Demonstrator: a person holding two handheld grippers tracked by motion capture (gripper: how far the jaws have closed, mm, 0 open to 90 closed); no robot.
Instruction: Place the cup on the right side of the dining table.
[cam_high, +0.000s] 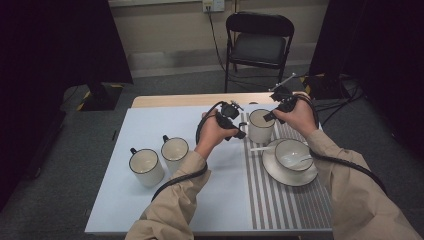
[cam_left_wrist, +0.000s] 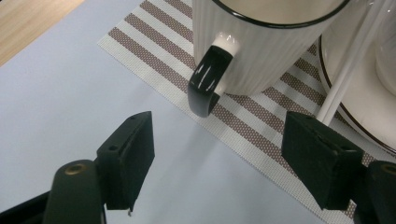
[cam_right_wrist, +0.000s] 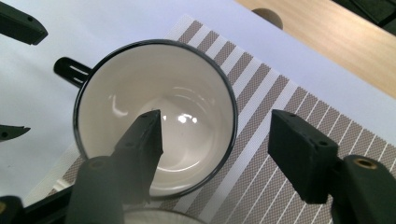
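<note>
The mug (cam_high: 261, 126) stands upright near the far left edge of the striped woven mat (cam_high: 280, 200), with bare blue table (cam_high: 150, 120) open to its left and a saucer (cam_high: 290, 172) holding a bowl (cam_high: 293, 154) close behind it. It is glossy ribbed white ceramic with a black rim and handle. The left gripper (cam_high: 241, 131) gapes beside the handle, holding nothing; the right gripper (cam_high: 269, 116) hangs open over the rim, one jaw above the hollow.

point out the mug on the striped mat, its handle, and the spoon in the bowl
mug (cam_high: 261, 127) high view, on its ribbed side wall
handle (cam_left_wrist: 208, 79) left gripper view, on the black loop's middle
spoon (cam_high: 294, 160) high view, on its white scoop inside the bowl
</note>
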